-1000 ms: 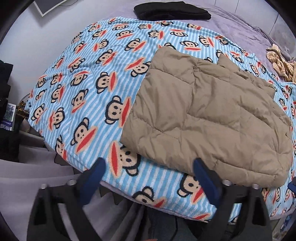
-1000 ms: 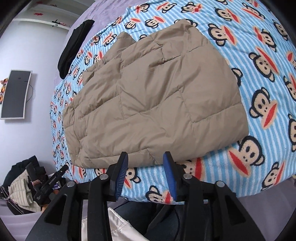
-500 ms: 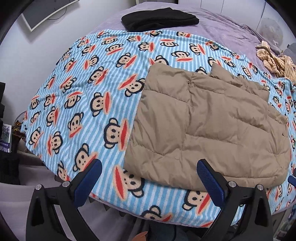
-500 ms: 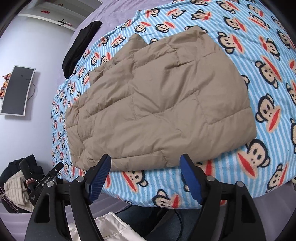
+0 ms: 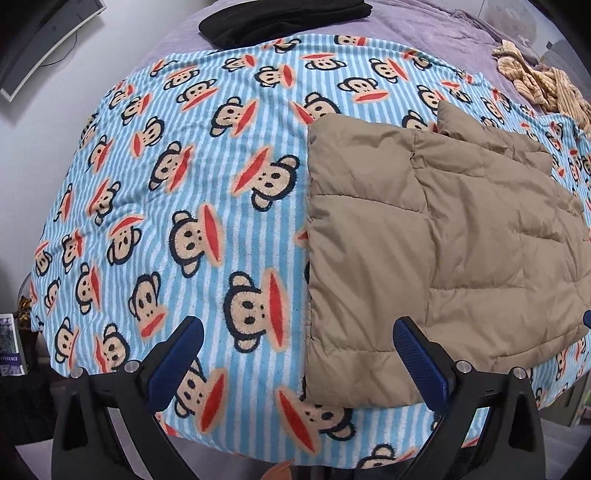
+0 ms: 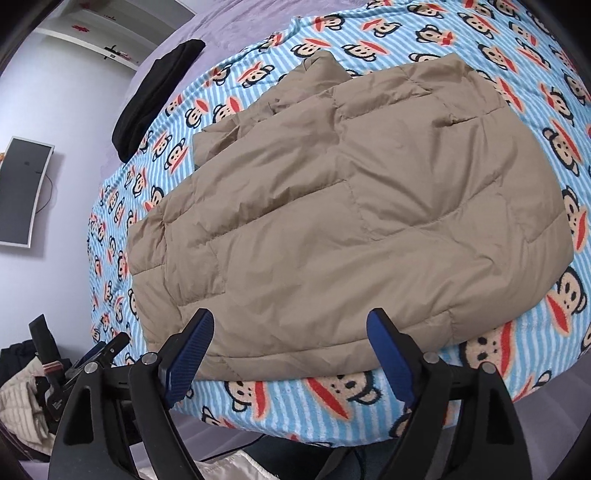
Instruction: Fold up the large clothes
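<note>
Left wrist view: the left gripper [image 5: 295,354] has slid along the near edge of the bed [image 5: 424,26] toward the jacket [image 5: 436,236], so the jacket's near left corner now lies between the spread jaws rather than off to one side as it was a second ago. The jaws are wide apart and pinch nothing. One tan quilted jacket lies folded flat on the one monkey-print blanket [image 5: 166,184], near the blanket's front edge. Beyond the blanket, one black garment [image 5: 284,14] lies at the far side of the bed, and one heap of striped tan cloth [image 5: 543,85] lies to the far right of the jacket.

Right wrist view: the right gripper [image 6: 291,354] has jaws that have just been opening; they were close together a second ago and now stand wide, with nothing between the pads. They hover over the jacket's [image 6: 351,206] near edge. In my judgement both hands are lining up on that edge to take it for a further fold. The left gripper's tip [image 6: 99,350] shows beside the jacket's left corner. One black garment [image 6: 155,96] lies far behind the jacket.
</note>
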A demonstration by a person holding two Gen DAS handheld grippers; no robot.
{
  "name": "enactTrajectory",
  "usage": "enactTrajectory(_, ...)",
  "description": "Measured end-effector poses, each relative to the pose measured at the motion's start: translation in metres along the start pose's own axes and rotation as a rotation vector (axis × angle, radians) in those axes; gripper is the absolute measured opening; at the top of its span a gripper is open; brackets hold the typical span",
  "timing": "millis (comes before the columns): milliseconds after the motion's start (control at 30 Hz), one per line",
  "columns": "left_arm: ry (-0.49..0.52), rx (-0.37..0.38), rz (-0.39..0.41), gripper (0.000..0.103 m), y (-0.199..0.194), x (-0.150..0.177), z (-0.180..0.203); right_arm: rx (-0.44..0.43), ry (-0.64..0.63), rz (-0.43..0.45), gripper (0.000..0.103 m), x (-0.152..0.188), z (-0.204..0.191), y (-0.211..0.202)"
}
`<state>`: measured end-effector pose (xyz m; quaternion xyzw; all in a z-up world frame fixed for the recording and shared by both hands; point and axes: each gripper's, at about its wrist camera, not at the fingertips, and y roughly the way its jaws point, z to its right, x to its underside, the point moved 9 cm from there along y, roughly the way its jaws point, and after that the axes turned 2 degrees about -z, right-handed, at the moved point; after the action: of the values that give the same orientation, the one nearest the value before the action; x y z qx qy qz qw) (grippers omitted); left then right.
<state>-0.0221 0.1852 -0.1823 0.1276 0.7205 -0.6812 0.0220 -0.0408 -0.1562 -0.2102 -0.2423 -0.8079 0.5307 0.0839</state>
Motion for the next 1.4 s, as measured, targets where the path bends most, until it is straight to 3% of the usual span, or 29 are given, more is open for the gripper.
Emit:
enactTrajectory(267, 0.041, 0.046, -0.045, 0.102, 0.03, -0.005, 0.014, 0.064, -0.01, -0.036, 0.088, 0.004, -0.011, 0.019)
enactTrajectory(700, -0.004, 0.175, -0.036, 0.102, 0.053, -0.019, 0.024, 0.063, -0.09, -0.155, 0.088, -0.009, -0.01, 0.054)
enactTrajectory(833, 0.002, 0.233, -0.037, 0.102, 0.058, -0.024, 0.026, 0.043, -0.085, -0.151, 0.088, -0.018, -0.013, 0.057)
enactTrajectory(967, 0.037, 0.352, -0.012, 0.102, 0.057, -0.036, 0.028, 0.022, -0.063, -0.162, 0.088, -0.024, -0.011, 0.06)
enactTrajectory(1100, 0.01, 0.5, -0.065, 0.102, 0.083, -0.047, 0.025, 0.027, -0.061, -0.176, 0.088, -0.026, -0.005, 0.069)
enactTrajectory(1200, 0.047, 0.616, -0.112, 0.102, 0.095, -0.047, 0.047, 0.041, -0.064, -0.19, 0.088, -0.026, -0.003, 0.078)
enactTrajectory(1400, 0.168, 0.752, -0.171, 0.102, 0.099, -0.055, 0.105, 0.053, -0.081, -0.198, 0.089, -0.025, -0.001, 0.086)
